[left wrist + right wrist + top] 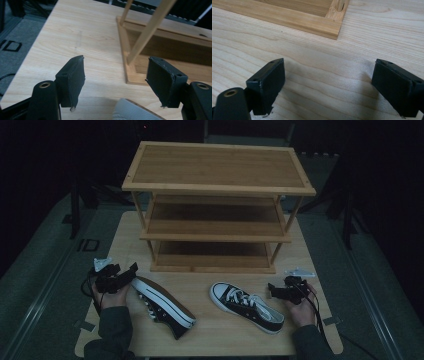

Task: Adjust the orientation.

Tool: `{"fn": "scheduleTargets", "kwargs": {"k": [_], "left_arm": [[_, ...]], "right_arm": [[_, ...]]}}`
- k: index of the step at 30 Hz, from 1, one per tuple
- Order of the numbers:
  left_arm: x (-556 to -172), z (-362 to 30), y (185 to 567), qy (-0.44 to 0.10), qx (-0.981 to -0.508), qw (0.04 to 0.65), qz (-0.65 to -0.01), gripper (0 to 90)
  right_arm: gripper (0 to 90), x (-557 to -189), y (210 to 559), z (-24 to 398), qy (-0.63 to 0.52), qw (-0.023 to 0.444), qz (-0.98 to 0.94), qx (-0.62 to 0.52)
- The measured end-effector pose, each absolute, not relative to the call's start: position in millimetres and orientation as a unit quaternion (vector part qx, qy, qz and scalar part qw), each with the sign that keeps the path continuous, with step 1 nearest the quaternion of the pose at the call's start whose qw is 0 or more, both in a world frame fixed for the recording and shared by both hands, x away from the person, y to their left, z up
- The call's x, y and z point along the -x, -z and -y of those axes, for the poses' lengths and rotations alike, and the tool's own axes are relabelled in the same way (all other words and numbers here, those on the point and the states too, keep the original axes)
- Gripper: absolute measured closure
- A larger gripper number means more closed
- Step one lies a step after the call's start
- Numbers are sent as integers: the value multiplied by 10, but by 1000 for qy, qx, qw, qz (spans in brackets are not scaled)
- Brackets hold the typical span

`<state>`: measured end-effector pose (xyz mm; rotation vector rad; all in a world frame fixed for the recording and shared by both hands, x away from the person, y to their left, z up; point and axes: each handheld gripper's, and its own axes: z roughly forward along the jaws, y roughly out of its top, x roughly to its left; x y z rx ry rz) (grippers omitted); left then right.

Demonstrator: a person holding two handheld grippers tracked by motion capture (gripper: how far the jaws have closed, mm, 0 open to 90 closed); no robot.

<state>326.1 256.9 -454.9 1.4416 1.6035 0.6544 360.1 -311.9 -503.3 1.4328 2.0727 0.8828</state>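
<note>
resting: both grippers by the shoes, holding nothing
left gripper (131, 271): jaws apart, beside left shoe (162, 306)
right gripper (272, 291): jaws apart, beside right shoe (246, 306)
shoes: on table (210, 340), before rack (215, 205)

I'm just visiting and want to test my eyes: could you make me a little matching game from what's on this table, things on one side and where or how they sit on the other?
Things:
1. left shoe
2. right shoe
3. wooden rack
4. left gripper

Places or states:
A. stands at the table's far side, shelves bare
B. lies tipped on its side, white sole edge showing
C. sits upright, white laces on top
D. jaws open, nothing between them

Pairs: 1-B, 2-C, 3-A, 4-D
</note>
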Motion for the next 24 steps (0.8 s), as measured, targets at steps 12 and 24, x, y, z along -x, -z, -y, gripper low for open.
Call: {"fn": "scheduleTargets", "kwargs": {"k": [12, 24], "left_arm": [[-3147, -2498, 4462, -249, -605, 443, -613, 378], [-2971, -2335, 4402, -234, -639, 453, -576, 407]], "right_arm": [[138, -3570, 5031, 3130, -322, 236, -752, -524], [138, -3568, 5031, 3131, -322, 237, -752, -524]]}}
